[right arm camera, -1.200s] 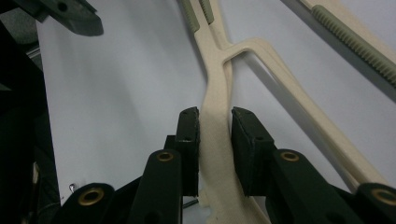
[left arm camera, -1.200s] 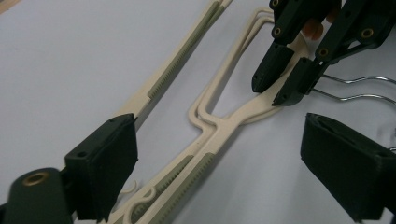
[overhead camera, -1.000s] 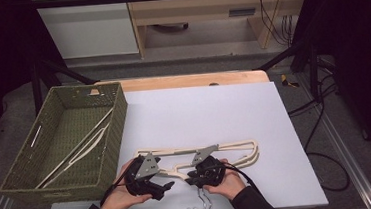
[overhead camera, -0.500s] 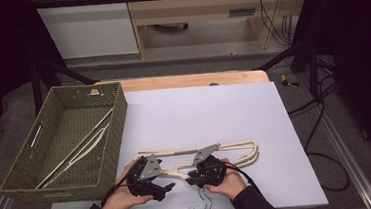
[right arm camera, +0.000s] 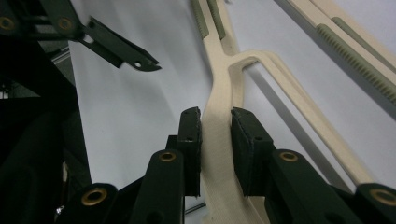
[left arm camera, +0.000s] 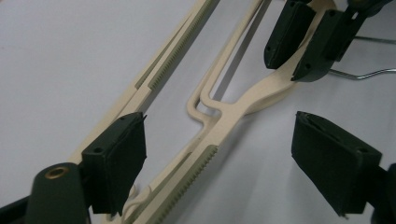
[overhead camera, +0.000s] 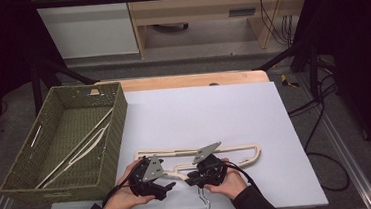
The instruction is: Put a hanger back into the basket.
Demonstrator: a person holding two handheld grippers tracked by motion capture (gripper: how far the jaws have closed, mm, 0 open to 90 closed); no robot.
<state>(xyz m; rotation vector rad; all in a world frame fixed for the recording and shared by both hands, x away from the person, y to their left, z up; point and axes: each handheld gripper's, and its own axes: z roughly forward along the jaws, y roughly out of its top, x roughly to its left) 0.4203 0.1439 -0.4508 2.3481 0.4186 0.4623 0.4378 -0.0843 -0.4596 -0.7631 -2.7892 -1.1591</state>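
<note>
one cream hanger (overhead camera: 197, 156) lies flat on the white mat (overhead camera: 214, 107), just right of the green basket (overhead camera: 23, 175), which holds at least one more hanger (overhead camera: 79, 148). right gripper (right arm camera: 215, 126) is pinching the neck near the hook. left gripper (left arm camera: 219, 149) straddles the arm with jaws spread, just been closing in. looks like the pick-up step; next it needs to clamp, then lift level.

We see a green woven basket (overhead camera: 15, 170) at the left edge of the white table (overhead camera: 204, 113), with pale hangers (overhead camera: 77, 150) lying slantwise inside. Beyond the table stand a wooden desk (overhead camera: 205, 2) and cables (overhead camera: 319, 106).
</note>
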